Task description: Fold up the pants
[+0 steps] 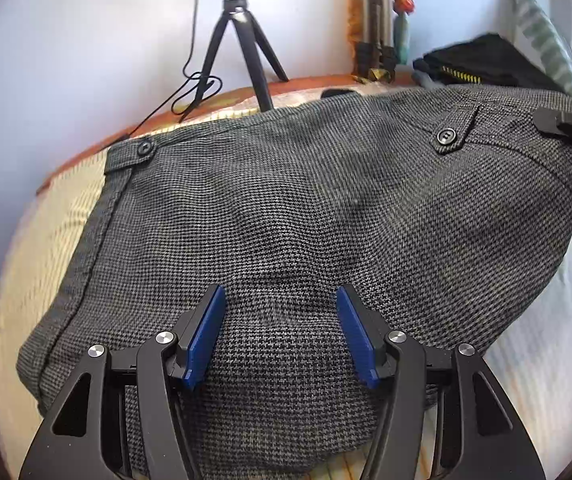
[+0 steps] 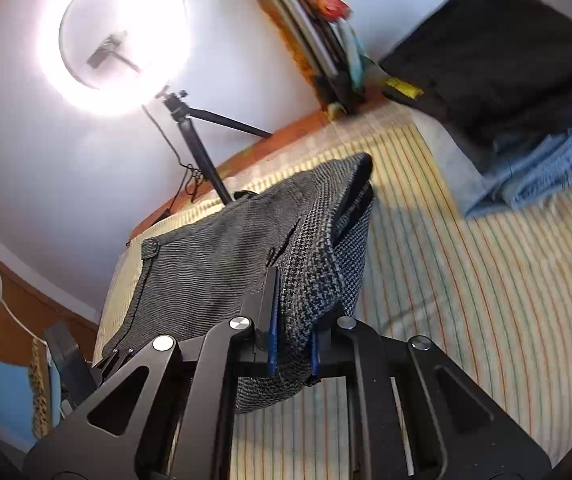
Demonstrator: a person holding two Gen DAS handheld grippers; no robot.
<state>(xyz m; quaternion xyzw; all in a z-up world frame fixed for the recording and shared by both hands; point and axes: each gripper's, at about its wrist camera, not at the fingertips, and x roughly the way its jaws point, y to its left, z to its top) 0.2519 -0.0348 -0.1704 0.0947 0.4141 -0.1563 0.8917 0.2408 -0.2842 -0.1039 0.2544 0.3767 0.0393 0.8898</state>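
No legible text, brand, number or sign in either view. Yellow patch on the black folded garment (image 2: pixel 402 88) carries marks, too blurred to read (same patch shows as a yellow strip in the left wrist view, also unreadable). Nothing printed on the pants (image 1: pixel 286 208).

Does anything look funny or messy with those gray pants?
A little. The gray pants bulge up in a lump instead of lying flat on the striped bedcover. One end is lifted, pinched in the right gripper. The left gripper is open above the cloth.
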